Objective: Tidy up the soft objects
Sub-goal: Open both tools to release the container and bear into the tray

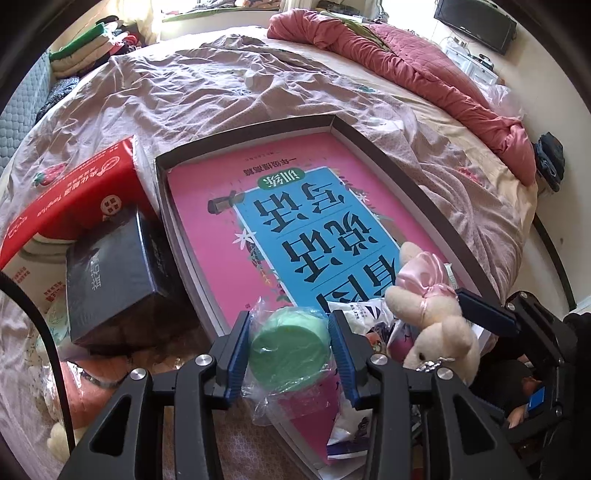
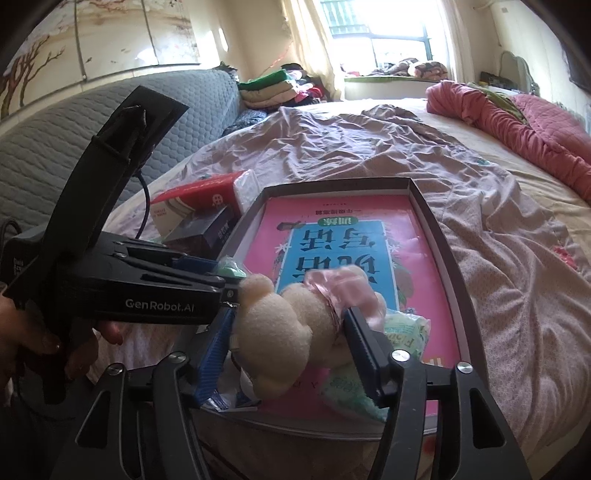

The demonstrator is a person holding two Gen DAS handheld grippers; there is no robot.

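Left gripper [image 1: 290,349] clamped on a plastic-wrapped green sponge [image 1: 290,347] over the tray [image 1: 258,125], right gripper [image 2: 288,345] loose around a plush bunny [image 2: 280,332] there, pink book [image 1: 295,177] inside, rumpled bedsheet [image 1: 184,92], window [image 2: 388,33] beyond.

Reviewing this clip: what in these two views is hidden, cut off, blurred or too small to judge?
- Left wrist view: the green sponge sits in crinkled plastic wrap; its lower end is hidden by the left gripper.
- Right wrist view: the plush bunny is blurred at its pink bow, so whether the right gripper presses on it is unclear.
- Both views: packets in the tray lie partly under the bunny; print unreadable.
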